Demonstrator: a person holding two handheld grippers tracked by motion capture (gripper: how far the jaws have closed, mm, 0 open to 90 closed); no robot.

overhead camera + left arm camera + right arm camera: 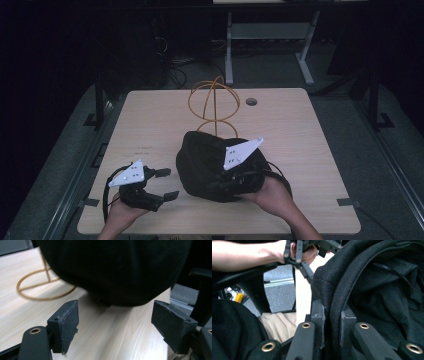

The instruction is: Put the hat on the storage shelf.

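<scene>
A black cloth hat (210, 162) is held up just above the wooden table (150, 125), in front of an orange wire stand (214, 105). My right gripper (235, 182) is shut on the hat's near edge; in the right gripper view its pads (320, 322) pinch the black fabric rim (334, 312) between them. My left gripper (165, 184) stands open at the hat's left, apart from it. In the left gripper view its two pads (65, 323) flank bare table, with the hat (117, 270) hanging ahead and the stand's round wire base (42, 288) behind at the left.
The table has a small round hole (251, 101) at its back right. A white desk frame (270, 35) stands on the floor beyond the far edge. The person's other hand (307, 253) with its gripper appears at the top of the right gripper view.
</scene>
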